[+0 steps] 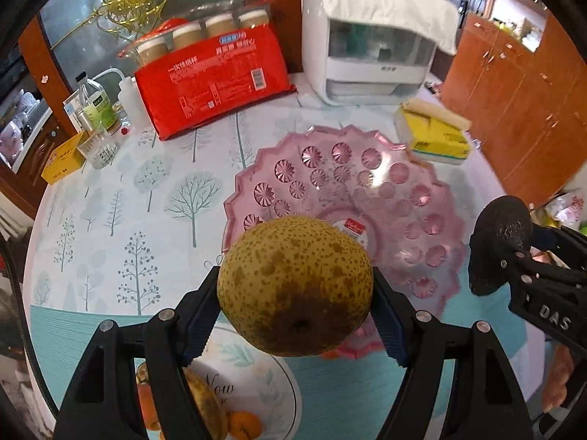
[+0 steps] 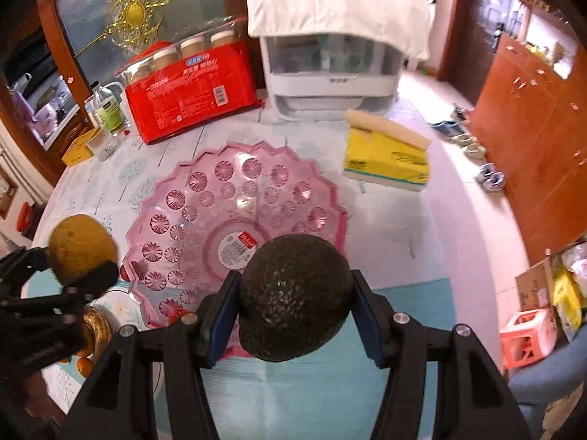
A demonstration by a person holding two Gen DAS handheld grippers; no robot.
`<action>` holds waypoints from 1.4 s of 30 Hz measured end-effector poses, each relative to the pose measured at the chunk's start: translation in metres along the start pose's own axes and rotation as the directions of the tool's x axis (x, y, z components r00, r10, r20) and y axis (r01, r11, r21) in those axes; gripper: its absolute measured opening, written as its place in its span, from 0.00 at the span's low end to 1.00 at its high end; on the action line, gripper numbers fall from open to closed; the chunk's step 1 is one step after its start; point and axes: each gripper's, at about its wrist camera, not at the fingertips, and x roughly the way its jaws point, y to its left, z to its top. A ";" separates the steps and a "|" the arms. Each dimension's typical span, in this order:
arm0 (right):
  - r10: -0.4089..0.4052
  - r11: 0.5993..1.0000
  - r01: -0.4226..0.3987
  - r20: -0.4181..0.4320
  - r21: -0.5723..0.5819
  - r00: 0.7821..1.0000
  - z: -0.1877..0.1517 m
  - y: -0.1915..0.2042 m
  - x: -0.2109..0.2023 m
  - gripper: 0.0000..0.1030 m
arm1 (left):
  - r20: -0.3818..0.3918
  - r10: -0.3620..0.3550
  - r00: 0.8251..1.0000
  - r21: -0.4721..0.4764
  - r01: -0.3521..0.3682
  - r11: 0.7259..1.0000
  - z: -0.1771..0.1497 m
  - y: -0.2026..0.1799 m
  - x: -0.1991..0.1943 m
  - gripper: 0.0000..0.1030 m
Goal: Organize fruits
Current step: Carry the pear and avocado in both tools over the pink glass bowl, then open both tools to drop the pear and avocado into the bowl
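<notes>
My left gripper (image 1: pixel 295 293) is shut on a yellow-brown speckled pear (image 1: pixel 293 286), held above the near rim of an empty pink plastic fruit tray (image 1: pixel 367 187). My right gripper (image 2: pixel 293 300) is shut on a dark bumpy avocado (image 2: pixel 293 297), also above the tray's (image 2: pixel 234 198) near edge. The avocado (image 1: pixel 500 242) shows at the right of the left wrist view, the pear (image 2: pixel 79 247) at the left of the right wrist view. A white plate (image 1: pixel 268 385) below the left gripper holds another pear (image 1: pixel 205 403) and oranges (image 1: pixel 244 425).
At the back of the tree-print tablecloth stand a red package (image 1: pixel 216 80), a white appliance (image 1: pixel 370 44) with a cloth on it, bottles (image 1: pixel 97 106), a glass (image 1: pixel 99 148) and a yellow box (image 1: pixel 62 161). A yellow tissue pack (image 1: pixel 433 135) lies right of the tray.
</notes>
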 end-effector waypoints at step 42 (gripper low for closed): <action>0.166 0.985 -0.169 -0.093 -0.021 0.982 0.025 0.030 0.071 0.66 | -0.027 0.038 0.999 0.001 -0.038 0.999 0.004 0.002 0.042 0.88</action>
